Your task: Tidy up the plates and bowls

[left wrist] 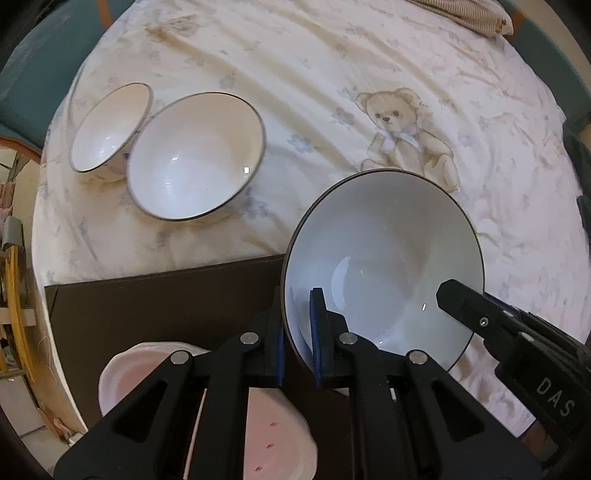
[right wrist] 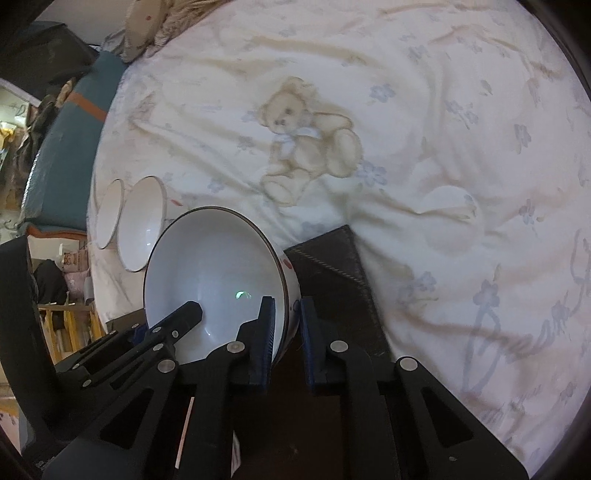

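Note:
A white bowl with a dark rim point(left wrist: 384, 258) is held tilted above the bed by both grippers. My left gripper point(left wrist: 297, 332) is shut on its left rim. My right gripper point(right wrist: 287, 332) is shut on its right rim, and the bowl point(right wrist: 210, 269) shows in the right wrist view too. The right gripper's finger point(left wrist: 465, 299) reaches into the left wrist view. Two more white bowls lie on the bed: a larger one point(left wrist: 195, 155) and a smaller tilted one point(left wrist: 110, 127) leaning beside it. They also show far left in the right wrist view point(right wrist: 142, 225).
A dark brown mat point(left wrist: 166, 306) lies at the bed's near edge, with pink plates point(left wrist: 273, 435) on it below my left gripper. The bedsheet has a teddy bear print point(left wrist: 402, 129). A striped pillow point(left wrist: 465, 14) lies at the far end.

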Available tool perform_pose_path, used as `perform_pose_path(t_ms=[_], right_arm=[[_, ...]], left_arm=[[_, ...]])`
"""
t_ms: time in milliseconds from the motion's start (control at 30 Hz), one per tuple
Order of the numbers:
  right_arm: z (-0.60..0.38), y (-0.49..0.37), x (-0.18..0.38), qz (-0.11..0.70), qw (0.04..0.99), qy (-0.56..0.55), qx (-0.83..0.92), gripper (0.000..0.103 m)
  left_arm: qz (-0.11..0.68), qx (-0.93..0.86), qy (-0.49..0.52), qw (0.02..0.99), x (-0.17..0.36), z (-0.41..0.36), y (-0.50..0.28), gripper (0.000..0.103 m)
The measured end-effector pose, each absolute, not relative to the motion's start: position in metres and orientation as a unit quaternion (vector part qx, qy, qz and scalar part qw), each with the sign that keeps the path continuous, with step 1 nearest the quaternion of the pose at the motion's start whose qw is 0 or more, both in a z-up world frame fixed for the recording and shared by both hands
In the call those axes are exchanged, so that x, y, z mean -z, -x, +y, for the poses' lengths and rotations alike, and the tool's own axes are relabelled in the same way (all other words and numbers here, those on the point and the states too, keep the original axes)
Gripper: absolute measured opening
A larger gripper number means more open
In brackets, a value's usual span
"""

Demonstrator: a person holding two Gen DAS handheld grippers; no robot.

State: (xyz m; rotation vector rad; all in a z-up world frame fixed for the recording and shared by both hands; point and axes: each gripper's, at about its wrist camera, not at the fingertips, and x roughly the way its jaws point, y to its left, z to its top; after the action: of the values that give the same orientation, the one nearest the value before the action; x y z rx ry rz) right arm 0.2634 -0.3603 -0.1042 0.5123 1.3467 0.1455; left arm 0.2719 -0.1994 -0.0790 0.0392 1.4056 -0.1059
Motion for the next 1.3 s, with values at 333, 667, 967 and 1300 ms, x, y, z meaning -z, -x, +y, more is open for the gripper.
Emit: perform_pose_path(t_ms=[333,667,967,1300], right_arm=[[-0.331,-0.240,0.073,0.599,0.765,-0.212,-0.101,0.015],[-0.284,-0.201,0.050,0.586,0.782,-0.174,-0.126,0.015],[-0.249,-0.163,0.045,0.584,0.780,-0.167,-0.152,0.015],[-0.216,-0.131,0.058,0.597,0.771,-0.143,-0.170,0.015]], left_arm=[[0.619,0.054,-0.005,0.784,0.044,-0.163,-0.235,0.011],[0.571,0.040,-0.020,0.820,0.015,-0.122,-0.187,0.011],[0.587,0.041,-0.012,0.808,0.021,-0.082,-0.146,0.011],[0.593,0.047,-0.030,0.803,0.040,-0.066,-0.120,0.011]])
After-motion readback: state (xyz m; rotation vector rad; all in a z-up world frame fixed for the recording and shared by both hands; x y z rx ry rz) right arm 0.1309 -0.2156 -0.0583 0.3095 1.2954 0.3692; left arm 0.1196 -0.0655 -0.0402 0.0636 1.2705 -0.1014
